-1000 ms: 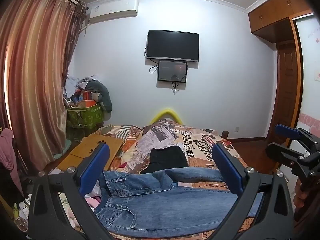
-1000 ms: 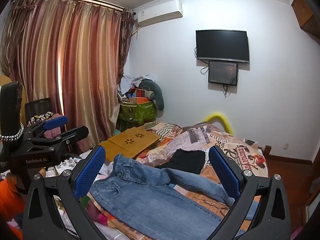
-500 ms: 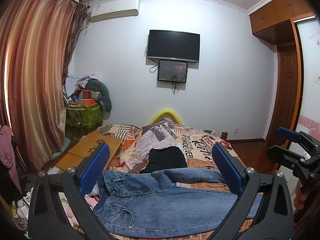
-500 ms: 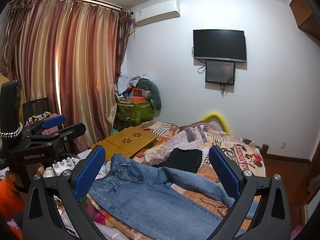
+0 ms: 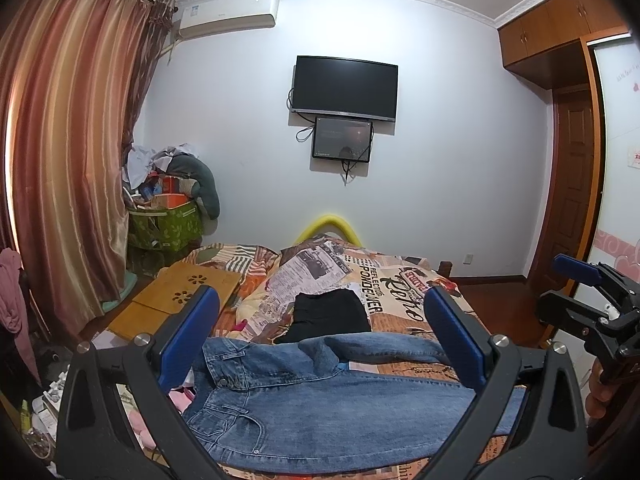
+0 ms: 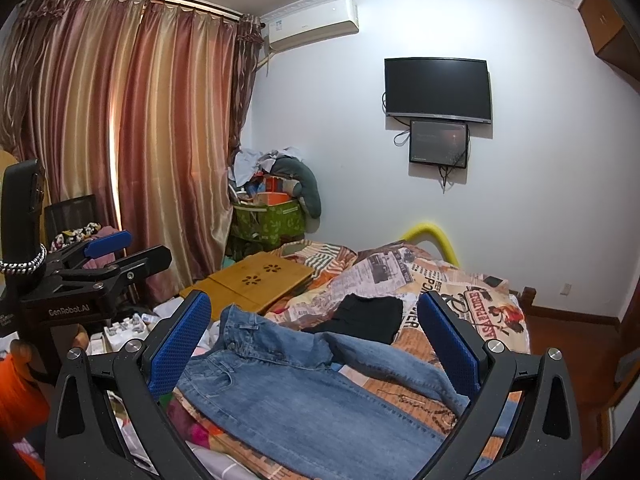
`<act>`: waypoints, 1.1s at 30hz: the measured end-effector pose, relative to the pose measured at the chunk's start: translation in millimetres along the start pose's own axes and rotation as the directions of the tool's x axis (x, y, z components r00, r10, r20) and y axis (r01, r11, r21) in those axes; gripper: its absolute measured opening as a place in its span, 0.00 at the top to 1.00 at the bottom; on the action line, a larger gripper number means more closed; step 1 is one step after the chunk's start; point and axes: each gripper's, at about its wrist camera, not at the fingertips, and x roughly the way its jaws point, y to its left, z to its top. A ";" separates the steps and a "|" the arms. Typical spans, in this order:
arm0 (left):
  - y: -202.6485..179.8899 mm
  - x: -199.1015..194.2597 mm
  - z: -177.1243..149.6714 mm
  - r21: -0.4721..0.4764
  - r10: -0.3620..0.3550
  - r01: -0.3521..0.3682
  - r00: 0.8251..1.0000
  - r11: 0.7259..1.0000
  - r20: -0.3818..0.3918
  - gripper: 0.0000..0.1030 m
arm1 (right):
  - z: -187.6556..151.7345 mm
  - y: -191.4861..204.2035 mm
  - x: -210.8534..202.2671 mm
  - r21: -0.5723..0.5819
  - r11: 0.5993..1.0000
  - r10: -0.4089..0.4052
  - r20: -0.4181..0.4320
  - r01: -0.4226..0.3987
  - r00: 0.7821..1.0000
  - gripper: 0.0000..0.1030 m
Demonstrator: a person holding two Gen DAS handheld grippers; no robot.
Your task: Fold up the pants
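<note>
The jeans point(image 5: 340, 408) lie flat on the bed point(image 5: 400, 280), waistband toward 9 o'clock, legs running toward 3 o'clock, long axis left to right. Both the left hand-held gripper point(image 5: 320, 340) and right hand-held gripper point(image 6: 314, 338) hover spread apart, holding nothing. The upper leg lies splayed; folding without aligning it risks a crooked fold.

The left gripper point(image 6: 124, 256) body reads "GenRobot.AI"; the bedspread point(image 5: 400, 292) carries "Retro" and "REFLECTIONS", other print too small to read
</note>
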 end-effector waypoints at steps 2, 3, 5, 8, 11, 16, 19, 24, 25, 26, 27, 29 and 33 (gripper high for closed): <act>-0.9 0.1 -0.1 0.003 0.001 -0.001 1.000 1.000 0.000 0.00 | 0.9 -0.2 0.5 0.000 1.000 0.000 -0.001 0.000 1.000 0.00; -1.5 -0.2 0.7 0.004 0.001 -0.001 1.000 1.000 0.000 0.00 | 1.1 -0.3 0.5 0.001 1.000 0.000 0.000 0.000 1.000 0.00; -1.1 -0.4 0.9 0.002 0.000 0.000 1.000 1.000 0.000 0.00 | 1.4 -0.3 0.5 0.002 1.000 0.001 0.000 -0.001 1.000 0.00; -1.5 -0.1 0.8 0.003 0.001 -0.001 1.000 1.000 0.000 0.00 | 1.2 0.4 0.4 0.000 1.000 0.000 -0.001 0.000 1.000 0.00; -1.0 -0.2 1.0 -0.002 -0.001 0.001 1.000 1.000 -0.001 0.00 | 0.8 0.2 0.3 0.001 1.000 0.000 -0.001 0.000 1.000 0.00; -1.5 1.4 1.1 -0.006 -0.002 0.002 1.000 1.000 -0.005 0.00 | 1.1 0.9 0.2 0.003 1.000 -0.001 -0.001 0.001 1.000 0.00; -1.8 1.3 2.3 -0.008 -0.004 0.004 1.000 1.000 -0.006 0.00 | 1.2 1.1 0.3 0.002 1.000 0.000 0.000 0.000 1.000 0.00; -1.7 1.4 2.7 -0.007 -0.005 0.005 1.000 1.000 -0.007 0.00 | 0.8 0.7 0.3 0.002 1.000 -0.001 -0.001 0.001 1.000 0.00; -1.7 1.5 2.6 -0.008 -0.005 0.005 1.000 1.000 -0.007 0.00 | 0.7 0.1 0.4 0.003 1.000 0.000 -0.002 0.000 1.000 0.00; -2.0 1.6 2.2 -0.008 -0.003 0.003 1.000 1.000 -0.006 0.00 | 0.8 -0.1 0.2 0.004 1.000 0.000 -0.002 0.000 1.000 0.00; -2.1 1.8 2.3 -0.008 -0.003 0.003 1.000 1.000 -0.005 0.00 | 0.7 0.0 0.3 0.003 1.000 0.001 -0.002 -0.001 1.000 0.00; -2.3 1.8 2.1 -0.009 -0.003 0.003 1.000 1.000 -0.006 0.00 | 0.7 0.3 0.1 0.003 1.000 0.000 -0.001 0.000 1.000 0.00; -2.5 1.4 2.8 -0.012 -0.004 0.004 1.000 1.000 -0.006 0.00 | 0.7 -0.6 0.3 0.002 1.000 -0.001 -0.002 0.001 1.000 0.00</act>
